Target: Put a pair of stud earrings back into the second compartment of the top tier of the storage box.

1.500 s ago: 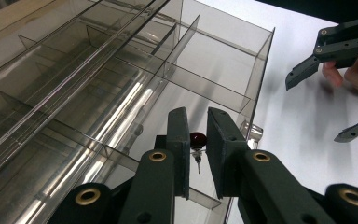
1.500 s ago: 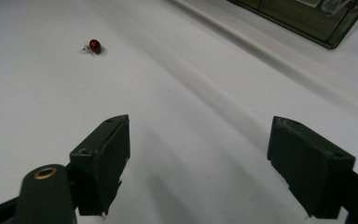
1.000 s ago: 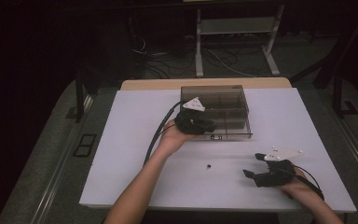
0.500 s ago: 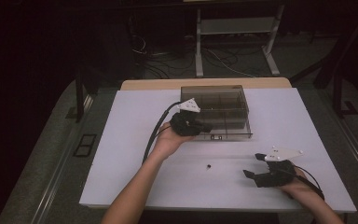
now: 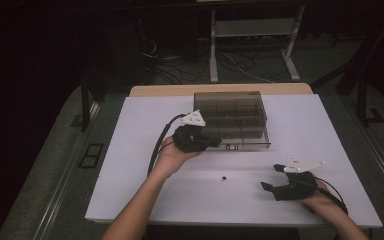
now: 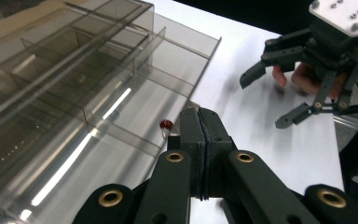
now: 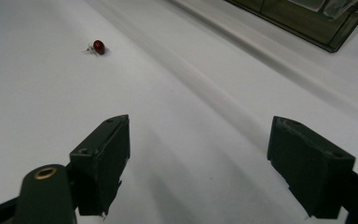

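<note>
While the left gripper [image 5: 215,141] edged toward frame centre, jaws pinching a small red bead [image 6: 167,124] over the smoky clear plastic compartment box [image 5: 232,120], the right gripper [image 5: 275,177] idles wide open, so probably a drop-off next.

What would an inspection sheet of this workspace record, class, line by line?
Surface: white table.
Job's things: smoky compartment box at the back; red bead on the table; second red bead by the box's front edge.
Clutter: nothing seen.
Grippers: left gripper, fingers shut, at the box's front; right gripper, fingers open, front right.
Cables: black cable trails from the left gripper; loose cables on the floor.
Surroundings: dark room, metal stand behind the table.
</note>
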### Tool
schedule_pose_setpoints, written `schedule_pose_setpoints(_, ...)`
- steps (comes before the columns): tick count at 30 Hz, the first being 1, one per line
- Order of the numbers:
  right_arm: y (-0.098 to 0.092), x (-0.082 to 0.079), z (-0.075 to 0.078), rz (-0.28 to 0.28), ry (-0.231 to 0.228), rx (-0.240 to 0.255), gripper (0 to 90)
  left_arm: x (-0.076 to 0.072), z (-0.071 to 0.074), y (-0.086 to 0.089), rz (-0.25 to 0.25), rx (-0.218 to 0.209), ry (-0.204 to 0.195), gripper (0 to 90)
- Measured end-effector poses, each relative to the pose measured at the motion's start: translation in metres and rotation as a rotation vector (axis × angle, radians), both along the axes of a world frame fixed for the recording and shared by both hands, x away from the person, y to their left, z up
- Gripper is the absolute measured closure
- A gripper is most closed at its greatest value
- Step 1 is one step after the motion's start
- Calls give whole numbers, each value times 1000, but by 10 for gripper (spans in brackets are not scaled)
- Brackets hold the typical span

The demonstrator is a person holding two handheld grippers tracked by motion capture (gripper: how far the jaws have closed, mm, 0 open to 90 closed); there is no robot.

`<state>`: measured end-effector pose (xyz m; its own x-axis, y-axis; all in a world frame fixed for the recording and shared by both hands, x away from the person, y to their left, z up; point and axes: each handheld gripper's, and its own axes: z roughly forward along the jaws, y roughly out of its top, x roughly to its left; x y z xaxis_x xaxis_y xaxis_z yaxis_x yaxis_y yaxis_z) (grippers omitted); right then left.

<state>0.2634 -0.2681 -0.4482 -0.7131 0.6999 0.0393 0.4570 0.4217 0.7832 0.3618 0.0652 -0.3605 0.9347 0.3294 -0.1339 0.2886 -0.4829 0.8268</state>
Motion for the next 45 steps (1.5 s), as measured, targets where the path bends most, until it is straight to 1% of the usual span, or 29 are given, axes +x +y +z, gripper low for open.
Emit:
schedule_pose_setpoints(1,0,0,0,0,0,0,204,-4,-2,1,2,0,9,891)
schedule_pose_setpoints(7,1,0,0,2,-1,-6,204,-15,-11,5,2,12,12,891)
schedule_pose_setpoints(8,2,-1,0,-1,8,-4,204,-16,-12,6,1,14,15,891)
schedule_pose_setpoints(10,1,0,0,0,-5,-4,204,-19,-15,6,-1,18,16,891)
schedule_pose_setpoints(13,0,0,0,-1,-5,-6,204,-23,-18,7,-3,24,10,891)
schedule_pose_setpoints(14,0,0,0,-3,-1,-5,204,-25,-19,7,0,20,11,890)
schedule_pose_setpoints(15,0,1,0,3,-16,-6,204,-26,-21,7,-2,18,11,885)
schedule_pose_setpoints(17,0,0,1,0,-5,-5,204,-29,-26,6,-1,31,18,875)
schedule_pose_setpoints(18,0,-1,1,1,-2,-5,204,-30,-27,6,-2,32,24,863)
schedule_pose_setpoints(19,0,-1,1,3,-3,-6,204,-30,-29,6,-6,44,27,855)
schedule_pose_setpoints(24,0,-1,1,-3,-4,-4,204,-33,-38,3,-2,57,44,776)
schedule_pose_setpoints(29,0,0,1,-4,-7,-6,204,-37,-43,6,23,53,45,694)
schedule_pose_setpoints(31,0,-1,1,-3,-6,-6,204,-40,-46,7,31,51,54,675)
schedule_pose_setpoints(35,1,0,1,-3,-6,-5,204,-44,-54,4,41,74,58,626)
schedule_pose_setpoints(36,2,-1,1,-2,-3,-5,204,-44,-55,2,44,71,61,614)
schedule_pose_setpoints(38,2,-1,0,3,-3,-6,204,-44,-58,-1,38,74,56,611)
schedule_pose_setpoints(39,2,-1,0,3,-3,-6,204,-44,-60,-2,40,81,59,610)
schedule_pose_setpoints(45,1,0,0,3,-2,-6,204,-44,-67,-6,57,82,66,608)
